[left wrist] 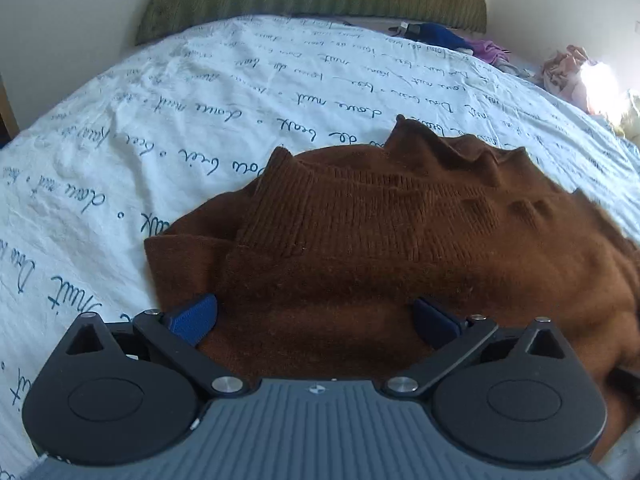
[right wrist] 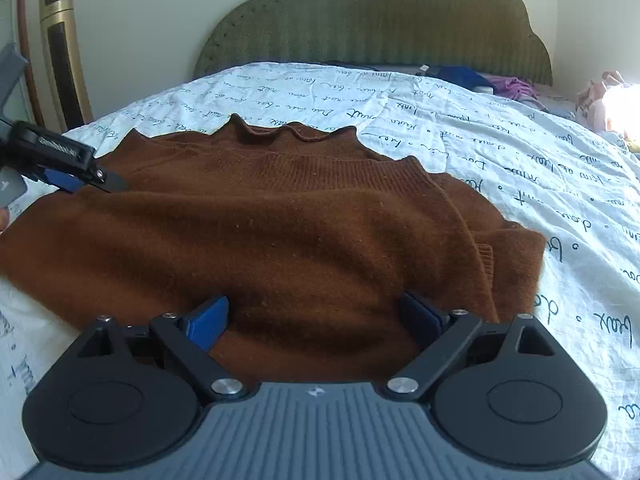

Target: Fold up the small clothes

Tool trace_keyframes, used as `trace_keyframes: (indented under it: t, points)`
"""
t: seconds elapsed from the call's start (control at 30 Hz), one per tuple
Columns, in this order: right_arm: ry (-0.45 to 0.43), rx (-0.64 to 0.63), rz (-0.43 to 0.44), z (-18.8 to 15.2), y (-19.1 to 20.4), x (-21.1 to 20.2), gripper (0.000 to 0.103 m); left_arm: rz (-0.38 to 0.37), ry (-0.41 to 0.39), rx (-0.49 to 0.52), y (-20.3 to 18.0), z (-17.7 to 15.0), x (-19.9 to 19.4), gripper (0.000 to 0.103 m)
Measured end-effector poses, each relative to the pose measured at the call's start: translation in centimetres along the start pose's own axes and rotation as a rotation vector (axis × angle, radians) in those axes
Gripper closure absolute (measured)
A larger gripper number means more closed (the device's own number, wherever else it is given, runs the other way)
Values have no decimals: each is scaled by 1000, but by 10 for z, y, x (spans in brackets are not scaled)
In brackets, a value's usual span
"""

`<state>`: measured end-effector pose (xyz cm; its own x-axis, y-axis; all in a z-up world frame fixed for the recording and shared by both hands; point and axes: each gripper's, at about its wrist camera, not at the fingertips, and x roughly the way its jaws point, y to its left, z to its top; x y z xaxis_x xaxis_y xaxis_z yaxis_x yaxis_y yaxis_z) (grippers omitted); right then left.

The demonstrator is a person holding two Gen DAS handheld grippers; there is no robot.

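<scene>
A bed (right wrist: pixel 500 152) with a script-printed white cover fills both views, a green headboard (right wrist: pixel 372 20) at the top. A brown sweater (right wrist: pixel 280 232) is spread across the middle of it. The right gripper (right wrist: pixel 316 320) and left gripper (left wrist: pixel 316 320) are seen at the bottom, jaws wide apart, nothing clamped.

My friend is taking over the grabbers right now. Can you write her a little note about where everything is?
Left gripper: open, holding nothing, over the near edge of the brown sweater.
Right gripper: open, empty too, over the sweater's other end.
The sweater lies on the white bedsheet with writing, partly folded, a sleeve lying across it.
Left to do: finish and smooth the fold. More clothes wait near the green headboard.
</scene>
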<state>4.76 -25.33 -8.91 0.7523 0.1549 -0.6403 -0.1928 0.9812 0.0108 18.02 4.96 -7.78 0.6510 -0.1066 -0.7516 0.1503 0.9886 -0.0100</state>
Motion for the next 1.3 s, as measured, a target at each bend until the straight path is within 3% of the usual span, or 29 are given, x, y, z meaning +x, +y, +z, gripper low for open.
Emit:
trace_keyframes:
  t: [0.17, 0.33, 0.43, 0.53, 0.63, 0.73, 0.9, 1.0, 1.1, 1.3]
  points:
    - [3, 38, 22, -6, -15, -14, 10, 11, -25, -11, 1, -6, -7, 0]
    - [-25, 96, -6, 13, 3, -25, 6, 10, -36, 3, 0, -7, -7, 0]
    - [-34, 154, 2, 24, 13, -11, 1, 9, -41, 4, -1, -8, -7, 0]
    - [18, 191, -44, 23, 21, 13, 0, 6, -46, 7, -1, -8, -6, 0]
    - [12, 27, -73, 6, 32, 15, 0, 1, -49, 9, -1, -9, -6, 0]
    - [37, 47, -88, -1, 28, 6, 0, -18, -46, 13, 2, -8, -8, 0]
    - [60, 70, -103, -2, 32, -17, 0, -188, -37, -142, 56, 5, -32, 0]
    - [32, 100, -52, -1, 47, -31, 0, -221, -31, -248, 108, 11, -42, 0]
    - [-9, 65, -8, 1, 78, -35, 0, -324, 13, -326, 151, 15, -37, 0]
    - [-38, -74, 77, 3, 153, -23, 0, -575, 135, -406, 166, 21, -5, 0]
